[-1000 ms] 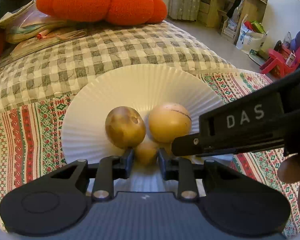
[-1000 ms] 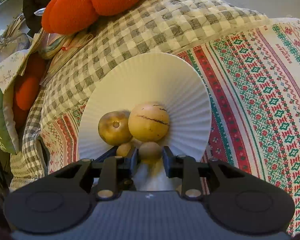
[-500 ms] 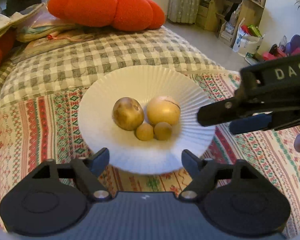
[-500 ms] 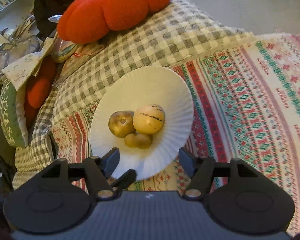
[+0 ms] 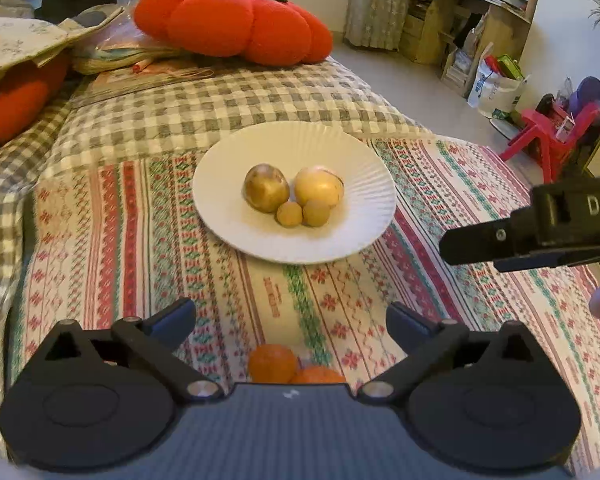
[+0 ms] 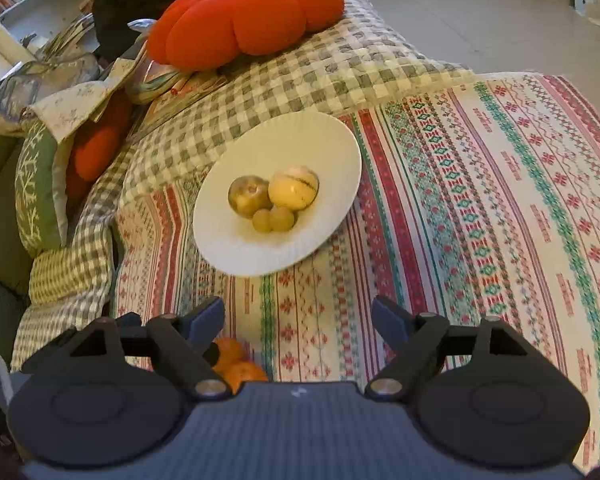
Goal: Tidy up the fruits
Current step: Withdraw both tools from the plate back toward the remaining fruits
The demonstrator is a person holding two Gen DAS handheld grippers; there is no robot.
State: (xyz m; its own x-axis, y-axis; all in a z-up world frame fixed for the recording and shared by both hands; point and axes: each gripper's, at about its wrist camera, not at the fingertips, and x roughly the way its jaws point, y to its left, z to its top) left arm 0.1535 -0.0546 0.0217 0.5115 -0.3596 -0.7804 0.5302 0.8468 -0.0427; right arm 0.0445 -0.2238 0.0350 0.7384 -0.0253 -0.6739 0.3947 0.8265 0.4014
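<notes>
- Left wrist view: the left gripper (image 5: 290, 316) has just been opening and its jaws stand spread, nothing between them.
- A round white ribbed plate (image 5: 340, 148) lies on the patterned bed cover (image 5: 460, 200). Four fruits sit clustered at its middle: a mottled brown fruit (image 5: 265, 188), a smooth yellow fruit (image 5: 319, 189) and two small tan balls (image 5: 303, 213).
- Two oranges (image 5: 272, 363) lie near the camera's edge; the right gripper (image 5: 472, 246) enters from the right.
- Right wrist view: the right gripper (image 6: 298, 316) has also been opening, empty. The plate (image 6: 300, 136) is ahead, and a plush tomato cushion (image 6: 244, 20) beyond.
</notes>
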